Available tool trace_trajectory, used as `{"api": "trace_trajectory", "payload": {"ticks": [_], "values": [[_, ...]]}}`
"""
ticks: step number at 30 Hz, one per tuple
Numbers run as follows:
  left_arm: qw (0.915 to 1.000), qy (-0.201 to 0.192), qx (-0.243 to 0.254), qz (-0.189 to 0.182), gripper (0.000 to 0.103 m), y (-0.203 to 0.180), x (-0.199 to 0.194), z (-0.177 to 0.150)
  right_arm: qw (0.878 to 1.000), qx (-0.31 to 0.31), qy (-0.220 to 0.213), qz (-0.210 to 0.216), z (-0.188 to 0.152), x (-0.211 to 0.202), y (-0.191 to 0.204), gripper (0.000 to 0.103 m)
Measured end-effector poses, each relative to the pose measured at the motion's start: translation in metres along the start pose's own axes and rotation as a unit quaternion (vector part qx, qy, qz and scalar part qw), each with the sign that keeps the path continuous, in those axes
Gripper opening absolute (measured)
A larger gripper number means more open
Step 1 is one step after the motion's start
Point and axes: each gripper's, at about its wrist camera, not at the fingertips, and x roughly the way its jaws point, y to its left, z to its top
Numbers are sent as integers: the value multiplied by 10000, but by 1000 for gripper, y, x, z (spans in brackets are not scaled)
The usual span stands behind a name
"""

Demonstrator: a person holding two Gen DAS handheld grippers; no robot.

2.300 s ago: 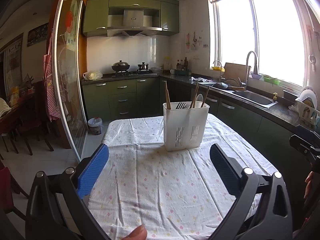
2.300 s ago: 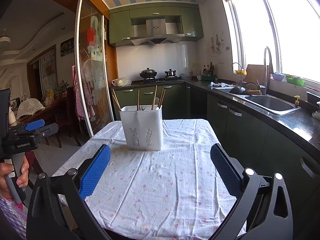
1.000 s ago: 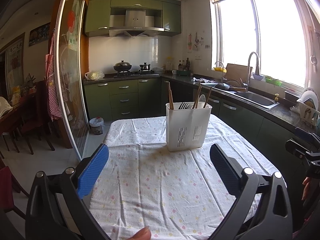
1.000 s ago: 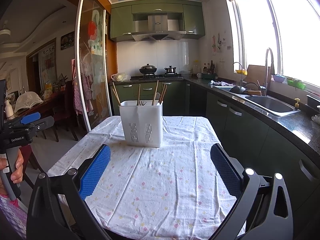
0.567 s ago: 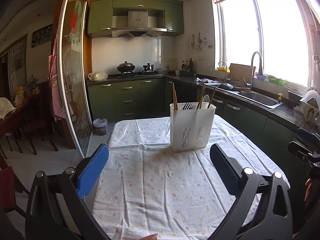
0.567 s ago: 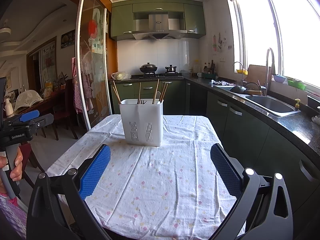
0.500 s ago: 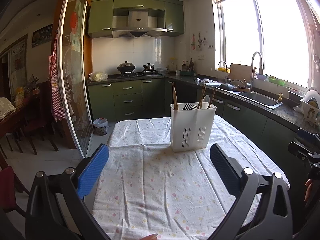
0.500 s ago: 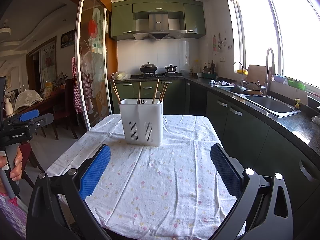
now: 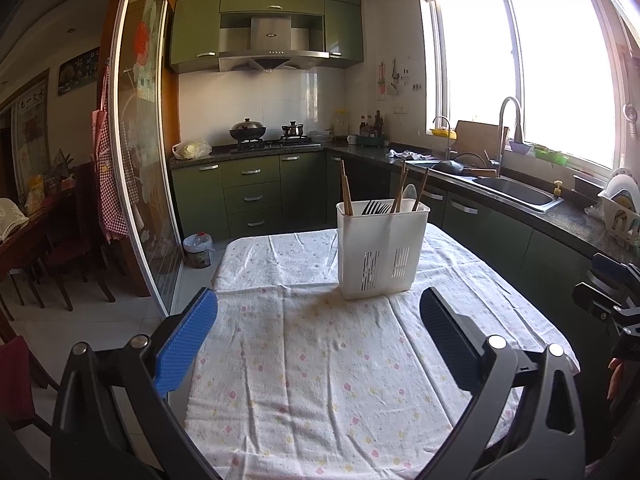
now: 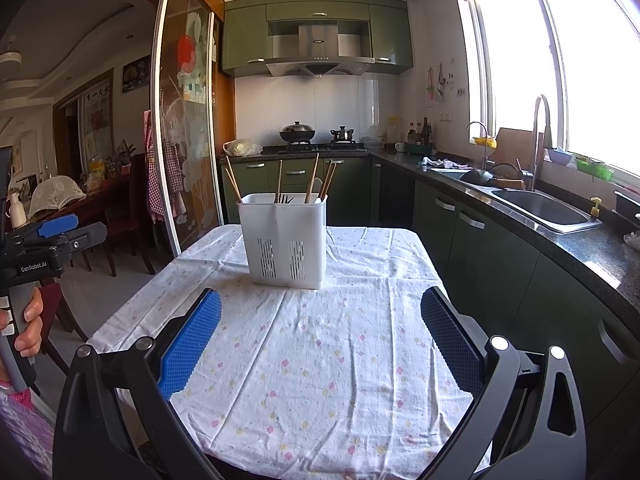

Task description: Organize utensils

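Observation:
A white slotted utensil caddy stands on the table with the flowered cloth. It holds wooden chopsticks, black forks and a white spoon. The caddy also shows in the right wrist view, with chopsticks sticking up. My left gripper is open and empty, held back from the caddy over the near table. My right gripper is open and empty, also short of the caddy. The left gripper also shows at the left edge of the right wrist view.
Green kitchen cabinets and a stove with a wok stand behind the table. A counter with a sink runs along the right. A glass sliding door and dining chairs are to the left. A small bin sits on the floor.
Both grippers have drifted slightly; the caddy sits a little further right in the left wrist view. Both stay open and empty. The caddy has not moved.

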Motion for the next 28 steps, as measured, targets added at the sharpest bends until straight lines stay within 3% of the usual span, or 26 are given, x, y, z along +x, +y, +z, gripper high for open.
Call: {"api": "trace_trajectory", "payload": {"ticks": [6,22,28], "values": [[9997,-18,-147,-217,96,4,1,2,10000,26,15,-9,0,0,0,98],[9998,-98,-99,122,96,5,2,4,10000,17,31,5,0,1,0,98],[9997,66,-224,105,96,10,8,3,10000,24,43,-2,0,2,0,98]]}}
